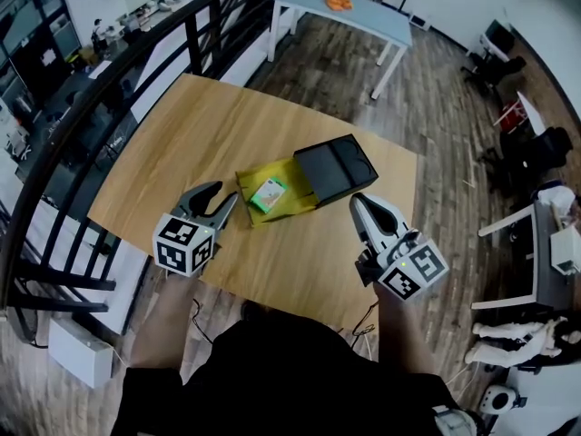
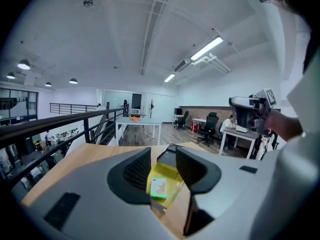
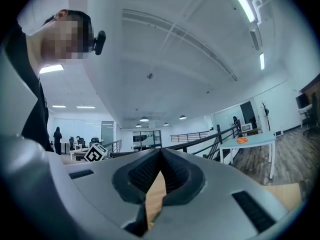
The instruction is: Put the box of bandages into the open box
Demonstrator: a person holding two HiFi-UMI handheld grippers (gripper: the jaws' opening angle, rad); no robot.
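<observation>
A small green and white box of bandages [image 1: 269, 193] lies inside a shallow yellow open box [image 1: 289, 203] at the middle of the wooden table [image 1: 182, 143]. A black box part [image 1: 336, 167] sits against the yellow box's far right end. My left gripper [image 1: 225, 194] hovers just left of the yellow box with its jaws apart and nothing between its pads. In the left gripper view the box of bandages [image 2: 159, 188] shows beyond the open left gripper [image 2: 162, 156]. My right gripper [image 1: 357, 201] hangs right of the boxes, shut and empty; its tips meet in the right gripper view [image 3: 160, 153].
A black railing [image 1: 100, 89] runs along the table's left side over a lower floor. A pale blue table [image 1: 363, 14] carrying an orange thing stands beyond. Office chairs and desks [image 1: 536, 162] fill the right. The table's near edge [image 1: 300, 302] is right at the person's body.
</observation>
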